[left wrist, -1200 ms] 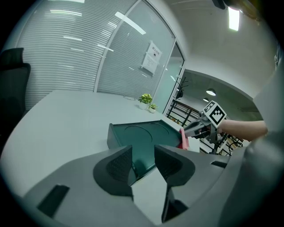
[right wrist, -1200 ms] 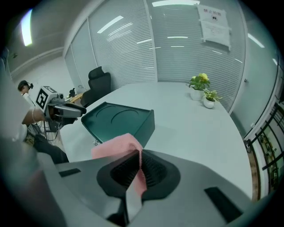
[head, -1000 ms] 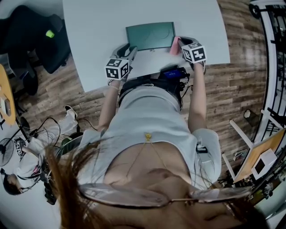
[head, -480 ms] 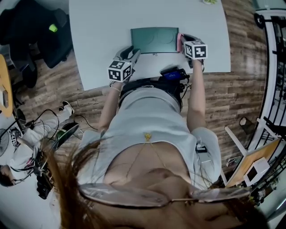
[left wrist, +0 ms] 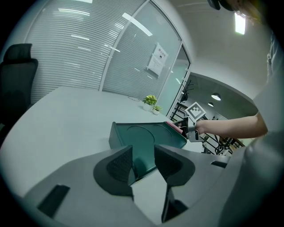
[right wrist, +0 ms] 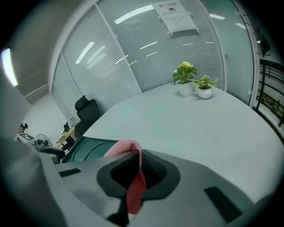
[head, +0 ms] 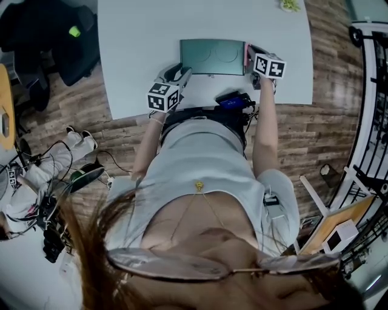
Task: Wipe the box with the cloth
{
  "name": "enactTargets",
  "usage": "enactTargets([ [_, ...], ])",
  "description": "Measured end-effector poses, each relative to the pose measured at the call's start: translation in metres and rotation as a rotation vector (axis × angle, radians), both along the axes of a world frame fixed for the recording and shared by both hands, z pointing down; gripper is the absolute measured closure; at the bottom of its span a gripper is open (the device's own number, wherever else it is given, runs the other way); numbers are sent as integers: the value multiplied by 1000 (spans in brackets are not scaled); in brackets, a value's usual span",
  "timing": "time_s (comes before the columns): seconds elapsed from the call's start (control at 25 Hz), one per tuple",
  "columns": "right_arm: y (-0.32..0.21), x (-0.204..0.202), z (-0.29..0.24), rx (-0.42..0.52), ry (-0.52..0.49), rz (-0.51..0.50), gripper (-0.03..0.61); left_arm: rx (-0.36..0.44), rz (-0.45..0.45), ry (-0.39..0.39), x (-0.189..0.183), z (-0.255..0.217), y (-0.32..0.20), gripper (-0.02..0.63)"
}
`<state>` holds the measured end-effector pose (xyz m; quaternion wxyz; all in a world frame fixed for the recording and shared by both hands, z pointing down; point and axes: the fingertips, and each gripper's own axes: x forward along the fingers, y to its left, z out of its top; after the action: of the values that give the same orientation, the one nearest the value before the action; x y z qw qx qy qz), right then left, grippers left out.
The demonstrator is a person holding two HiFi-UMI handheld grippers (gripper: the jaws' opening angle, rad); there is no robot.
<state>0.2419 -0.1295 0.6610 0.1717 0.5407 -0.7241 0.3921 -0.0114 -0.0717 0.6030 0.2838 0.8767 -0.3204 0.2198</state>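
A flat dark green box lies on the white table; the left gripper view also has the box. My left gripper is at its near left corner, and that corner sits between the narrowly parted jaws of the left gripper. My right gripper stands against the box's right side, shut on a pink cloth. In the right gripper view the cloth bulges out over the right gripper and hangs down behind the jaws, with the box to the left.
Small potted plants stand at the table's far right, also in the head view. A dark device lies at the near table edge. A black chair stands left of the table, where another person sits on the floor.
My right gripper has carried the cloth farther along the box's right side. The left gripper stays at the near left corner. The head view has shifted a little.
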Motion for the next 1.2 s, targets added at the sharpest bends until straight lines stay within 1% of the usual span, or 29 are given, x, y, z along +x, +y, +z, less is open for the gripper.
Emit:
enactTargets([
  [0.16,-1,1,1,11,-46,25,553,-1,-21,5,0,-1,-1,445],
  [0.24,1,-2,1,18,-52,23,553,2,-27,1,-2,0,-3,445],
  [0.6,31,-16,0,23,6,-51,554,4,-22,8,-8,1,-6,445],
  [0.88,54,-21,3,16,6,-34,554,8,-6,8,-7,3,-8,445],
  [1.08,72,-23,6,7,7,-22,554,37,-4,-9,-6,3,-7,445],
  [1.2,81,-25,9,1,14,-18,554,45,4,-6,-6,3,-7,444],
])
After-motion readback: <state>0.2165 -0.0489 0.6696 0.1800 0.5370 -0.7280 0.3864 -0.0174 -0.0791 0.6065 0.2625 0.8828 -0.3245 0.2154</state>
